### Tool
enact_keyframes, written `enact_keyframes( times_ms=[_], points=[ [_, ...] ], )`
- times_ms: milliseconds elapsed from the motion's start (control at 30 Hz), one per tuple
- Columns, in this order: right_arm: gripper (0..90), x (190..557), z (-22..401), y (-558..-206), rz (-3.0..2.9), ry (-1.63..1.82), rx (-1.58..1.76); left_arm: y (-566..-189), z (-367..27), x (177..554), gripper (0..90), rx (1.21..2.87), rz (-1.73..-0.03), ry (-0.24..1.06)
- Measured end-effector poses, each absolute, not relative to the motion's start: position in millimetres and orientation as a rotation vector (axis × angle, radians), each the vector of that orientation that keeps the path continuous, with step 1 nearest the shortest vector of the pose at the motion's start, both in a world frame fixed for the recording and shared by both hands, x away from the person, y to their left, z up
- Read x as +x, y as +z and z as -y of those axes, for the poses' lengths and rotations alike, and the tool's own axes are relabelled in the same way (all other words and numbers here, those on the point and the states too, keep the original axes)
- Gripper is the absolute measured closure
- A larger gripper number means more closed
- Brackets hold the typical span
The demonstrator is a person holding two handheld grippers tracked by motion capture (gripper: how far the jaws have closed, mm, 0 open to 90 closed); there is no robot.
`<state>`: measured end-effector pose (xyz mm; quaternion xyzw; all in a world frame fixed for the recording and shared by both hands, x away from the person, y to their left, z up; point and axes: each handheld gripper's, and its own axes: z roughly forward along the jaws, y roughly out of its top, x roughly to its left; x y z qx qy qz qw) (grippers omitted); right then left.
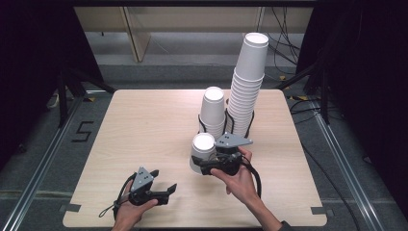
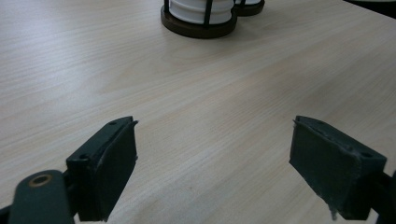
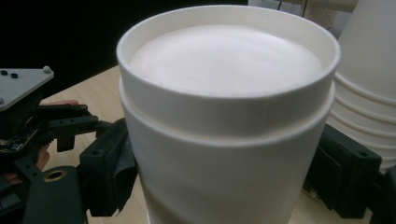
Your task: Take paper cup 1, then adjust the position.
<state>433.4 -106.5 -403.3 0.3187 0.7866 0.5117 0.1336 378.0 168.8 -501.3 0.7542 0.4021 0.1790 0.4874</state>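
Right gripper (image 1: 206, 166) is clamped on an upside-down white paper cup (image 1: 202, 153), a 2nd cup nested under the top one, low over the wooden table (image 1: 144, 130) just in front of the short stack (image 1: 213, 111) and tall stack (image 1: 248, 86) in their black wire holders. Left gripper (image 1: 163, 188) rests near the front edge, jaws apart and empty. Judging by this, the cup is out of its holder, but setting it down and letting go remain.

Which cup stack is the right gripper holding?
The small stack nearest the person, standing free on the table in front of the two holders. The right gripper has its jaws on it; the medium stack and tall stack sit in holders.
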Motion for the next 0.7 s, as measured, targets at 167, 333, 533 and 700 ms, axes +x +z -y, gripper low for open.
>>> enact_keyframes(
  times_ms=[167,333,533,700],
  points=[
    [19.3,431.3,107.8,-408.1,-2.296,1.47,0.918,-501.2,-166.8,378.0,14.4,1.824,-0.98,0.43],
    [19.3,431.9,106.0,-413.7,-2.312,1.482,0.917,-501.4,-168.3,378.2,14.4,1.822,-0.974,0.427],
    [19.2,430.6,104.7,-416.0,-2.316,1.485,0.92,-499.5,-169.7,377.2,14.4,1.804,-0.961,0.433],
    [19.2,429.6,102.2,-418.5,-2.333,1.49,0.917,-495.4,-168.4,373.4,14.4,1.733,-0.891,0.404]
  ],
)
